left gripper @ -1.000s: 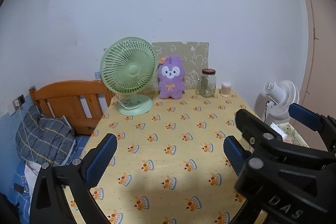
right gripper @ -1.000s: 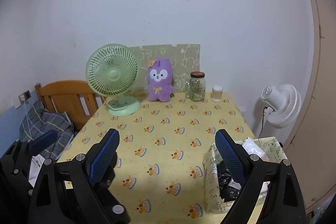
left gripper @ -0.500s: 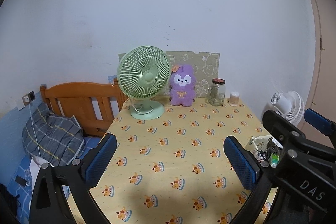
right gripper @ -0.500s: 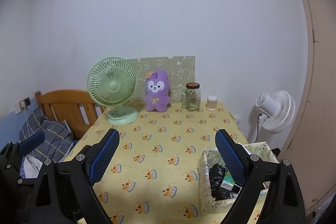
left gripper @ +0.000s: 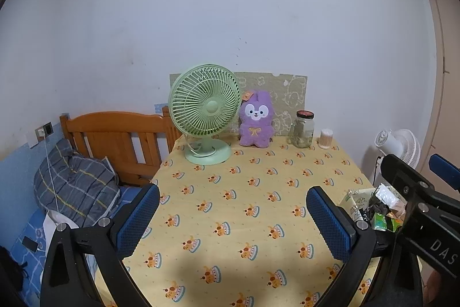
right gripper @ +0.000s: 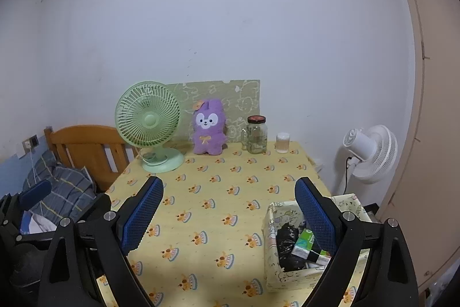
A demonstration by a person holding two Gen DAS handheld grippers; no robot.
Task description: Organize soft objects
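Holding both tools wide apart and empty above the near edge of the bench (left gripper: 230, 220), I have the left tool (left gripper: 233, 217) and the right tool (right gripper: 230, 215) facing the back wall. Just under my right tool sits the patterned box (right gripper: 271, 249) of oddments. Far back, the purple plush rabbit (right gripper: 208, 131) stands upright against the wall board, between the green fan (right gripper: 149, 123) and the glass jar (right gripper: 256, 134). I judge 1 tool should reach in level, pinching the soft belly, clear of both neighbours.

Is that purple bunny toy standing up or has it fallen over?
Upright. The purple bunny sits at the table's far edge, face forward, ears up, against the patterned board.
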